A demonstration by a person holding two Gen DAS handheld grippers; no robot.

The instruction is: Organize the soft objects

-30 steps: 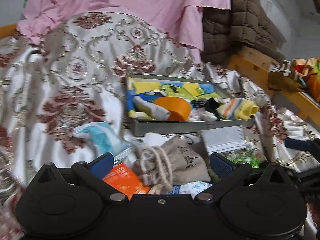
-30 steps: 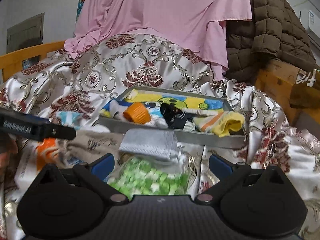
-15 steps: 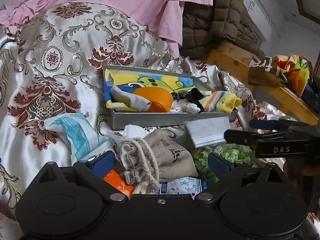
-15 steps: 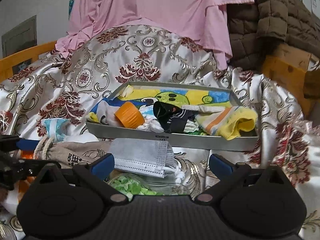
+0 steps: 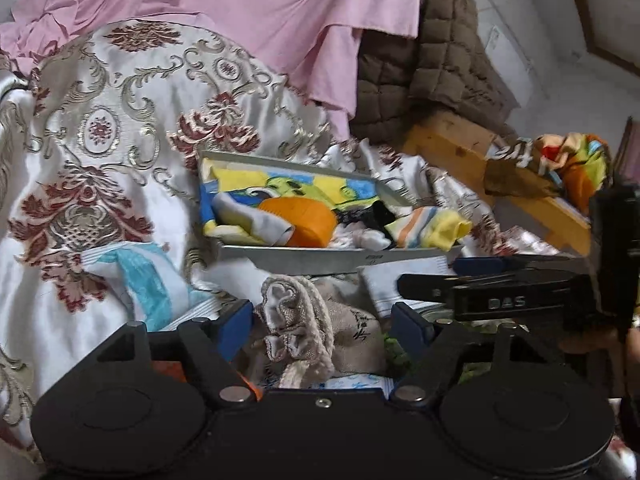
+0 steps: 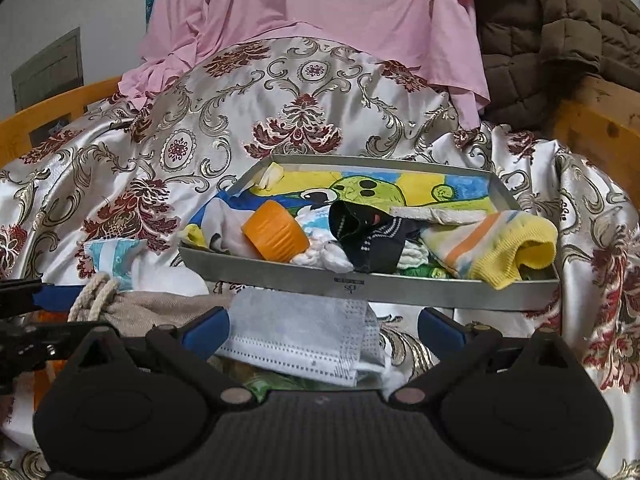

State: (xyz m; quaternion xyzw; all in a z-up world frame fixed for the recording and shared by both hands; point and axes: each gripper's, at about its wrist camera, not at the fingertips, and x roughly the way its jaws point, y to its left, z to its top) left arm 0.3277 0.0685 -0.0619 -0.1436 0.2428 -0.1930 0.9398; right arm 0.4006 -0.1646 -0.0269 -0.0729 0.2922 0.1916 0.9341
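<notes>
Landmark for this report: the grey metal tray (image 6: 400, 290), which lies on the patterned satin bedspread (image 6: 280, 92).

The left wrist view alone shows an orange and yellow cloth bundle (image 5: 576, 164) on the wooden bed frame (image 5: 460, 148), well to the right of the tray, and the right tongs seen from the side (image 5: 456, 276). The right wrist view alone shows the tray's full near wall and a grey door (image 6: 48, 68) far to the left of the tray.

The left tongs (image 5: 324, 324) are closing, with the beige drawstring pouch (image 5: 316, 332) between the blue pads; contact with the cloth cannot be confirmed. The pouch lies just in front of the tray, its rope cord bunched at the mouth, with dark printed characters on its side.

The right tongs (image 6: 324, 330) stand released over a pleated white face mask (image 6: 296, 332), which is just in front of the tray and partly under its near wall.

Inside the tray: an orange cap (image 6: 276, 232), a dark sock (image 6: 368, 236), a yellow striped sock (image 6: 492, 246), and a cartoon-print cloth (image 6: 380, 188).
</notes>
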